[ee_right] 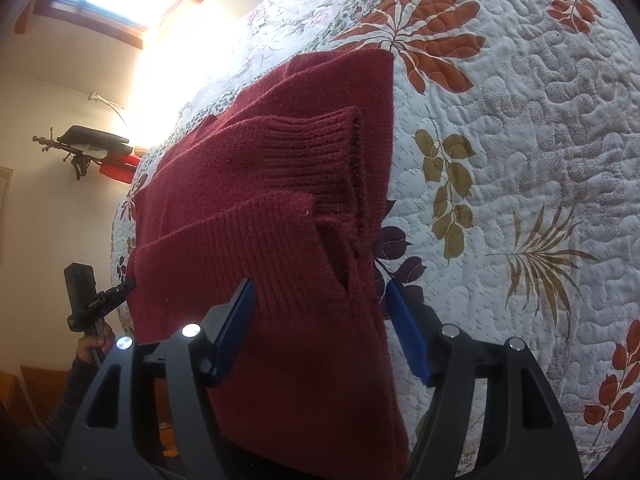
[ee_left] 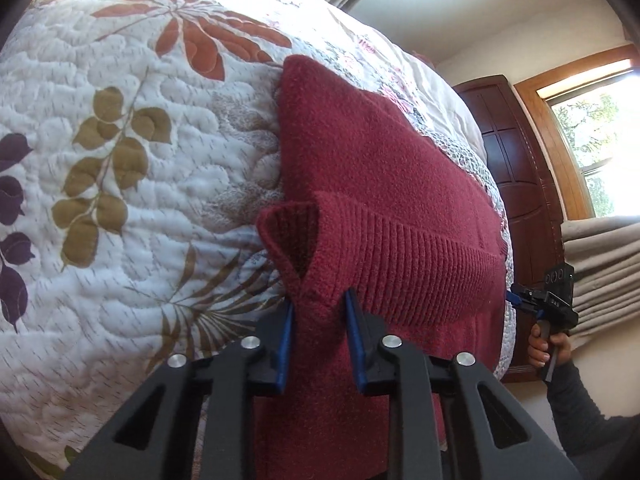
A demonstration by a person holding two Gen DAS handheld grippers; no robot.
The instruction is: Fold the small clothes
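A dark red knit sweater lies folded on a white quilt printed with leaves. A ribbed cuff is folded up near its closest corner. My left gripper has its blue fingers drawn close around that corner, with the knit bunched between them. In the right wrist view the sweater runs from the centre toward the left. My right gripper stands wide open astride its near right edge, and its pads do not press the cloth. Each gripper shows small in the other's view: the right gripper and the left gripper.
The quilt covers a bed whose edge drops away near the sweater. Beyond are a dark wooden panel, a window, stacked beige fabric and a wall shelf. A person's hand holds each handle.
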